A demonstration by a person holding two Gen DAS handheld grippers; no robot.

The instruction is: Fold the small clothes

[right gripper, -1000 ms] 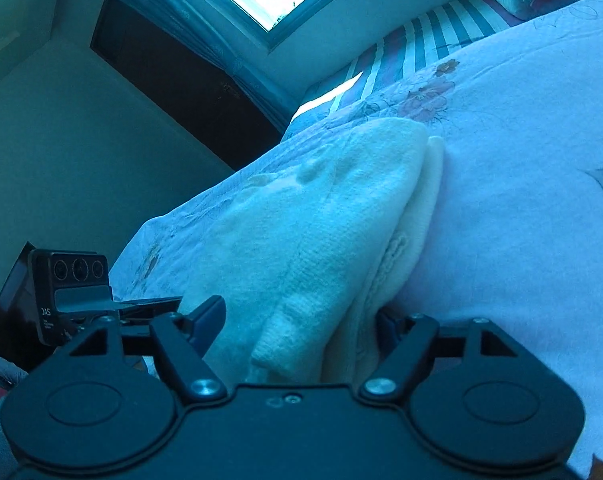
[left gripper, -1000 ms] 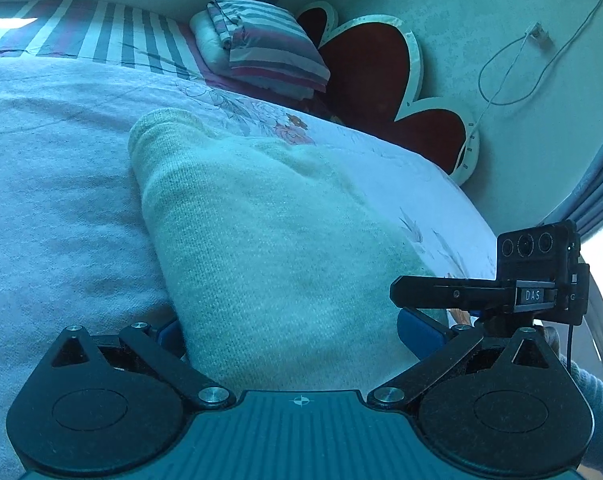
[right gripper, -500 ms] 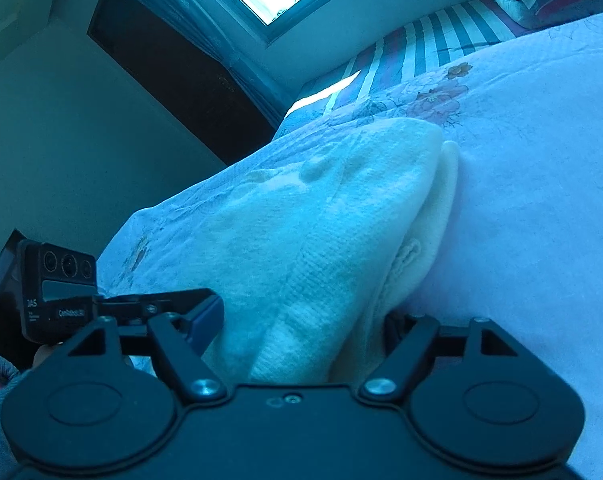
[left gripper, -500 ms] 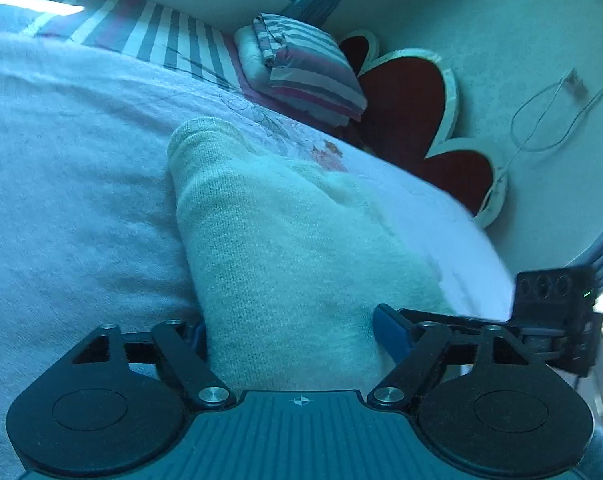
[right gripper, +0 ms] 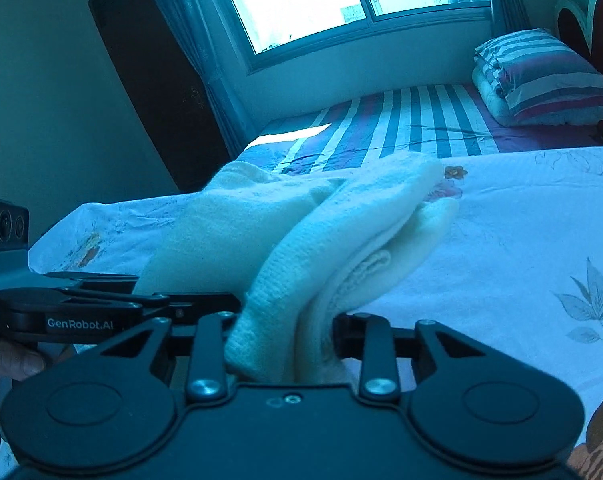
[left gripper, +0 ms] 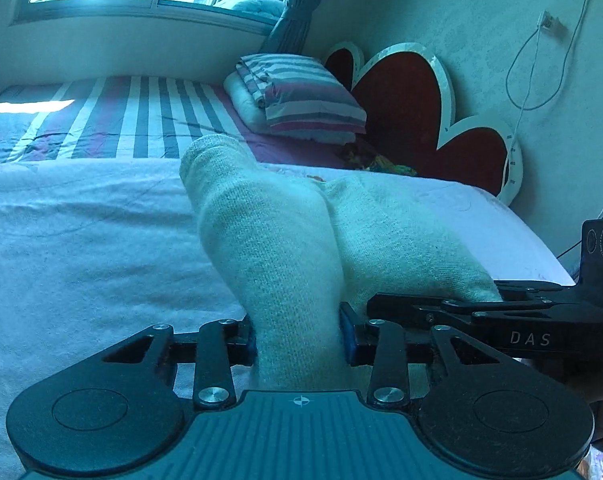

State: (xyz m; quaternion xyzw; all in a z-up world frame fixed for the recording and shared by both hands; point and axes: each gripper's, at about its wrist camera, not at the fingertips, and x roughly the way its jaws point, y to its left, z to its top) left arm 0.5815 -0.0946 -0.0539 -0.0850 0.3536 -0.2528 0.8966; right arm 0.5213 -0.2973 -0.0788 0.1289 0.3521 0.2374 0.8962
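A cream knitted garment (left gripper: 273, 232) lies on the bed's white floral sheet (left gripper: 81, 240), its near edge lifted and bunched into ridges. My left gripper (left gripper: 299, 336) is closing its jaws, and the blue pads pinch the left part of that edge. My right gripper (right gripper: 279, 336) is closing too, with folded layers of the garment (right gripper: 341, 232) squeezed between its fingers. Each gripper shows in the other's view: the right gripper (left gripper: 501, 312) at the cloth's right side, the left gripper (right gripper: 101, 304) at its left. The garment's far end rests on the sheet.
A striped bedspread (left gripper: 141, 120) covers the far part of the bed, with a folded striped quilt (left gripper: 301, 96) by a red heart-shaped headboard (left gripper: 401, 108). A window (right gripper: 321, 4) is behind, a dark wardrobe (right gripper: 149, 72) to the left, a cable (left gripper: 541, 60) on the wall.
Both grippers have closed on the garment's near edge and risen, pulling the flat cloth up into bunched ridges. Both views have tipped upward, bringing the window into sight.
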